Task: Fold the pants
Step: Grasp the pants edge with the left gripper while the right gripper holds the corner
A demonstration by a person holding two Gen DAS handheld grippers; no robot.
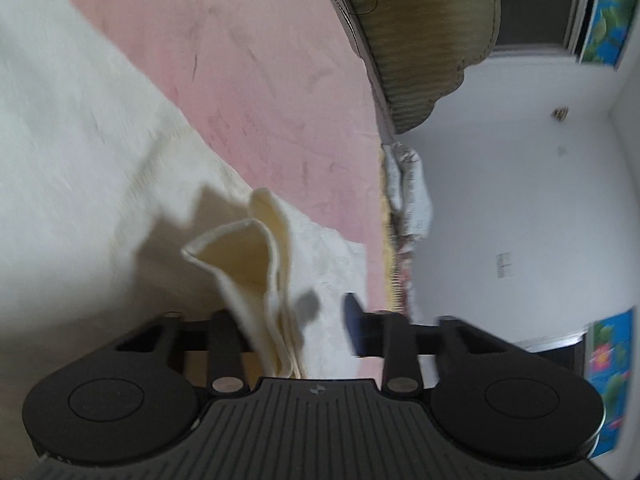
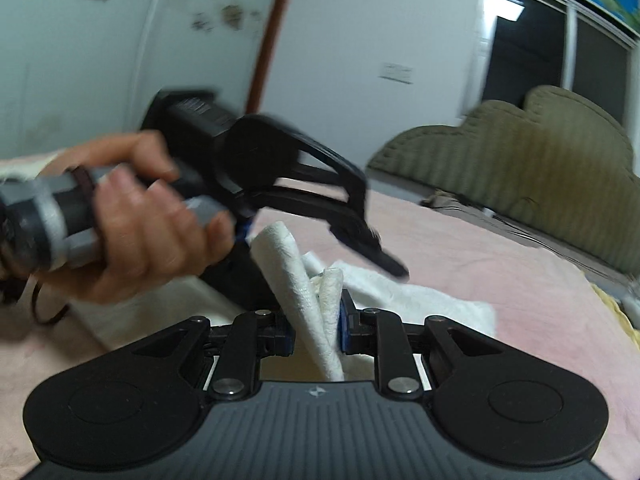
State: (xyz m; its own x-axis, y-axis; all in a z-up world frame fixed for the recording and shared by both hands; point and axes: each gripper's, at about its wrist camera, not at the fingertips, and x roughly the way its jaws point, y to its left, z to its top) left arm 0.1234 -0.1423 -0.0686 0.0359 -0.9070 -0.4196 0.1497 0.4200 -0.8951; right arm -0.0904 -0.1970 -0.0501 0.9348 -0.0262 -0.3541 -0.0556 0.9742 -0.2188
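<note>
The pants (image 1: 80,152) are cream-white with a faint textured weave, yellower inside the fold (image 1: 248,256). Under them the bedspread (image 1: 240,60) is plain pale pink. At 1 o'clock the headboard (image 1: 424,40) is olive with fine ribbing. The grippers are black; the right gripper (image 2: 316,332) has pads that look blue, though blurred.

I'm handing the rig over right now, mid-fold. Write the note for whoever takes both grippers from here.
Left gripper: jaws spread wide, a bunched cream fold of the pants standing between them, not clamped.
Right gripper: shut on a fold of the same pants, lifted off the pink blanket.
The rest of the pants lies spread on the blanket.
Done: edge picked up. Left: close the left gripper on its fold, carry the fold over, lay it flat.
</note>
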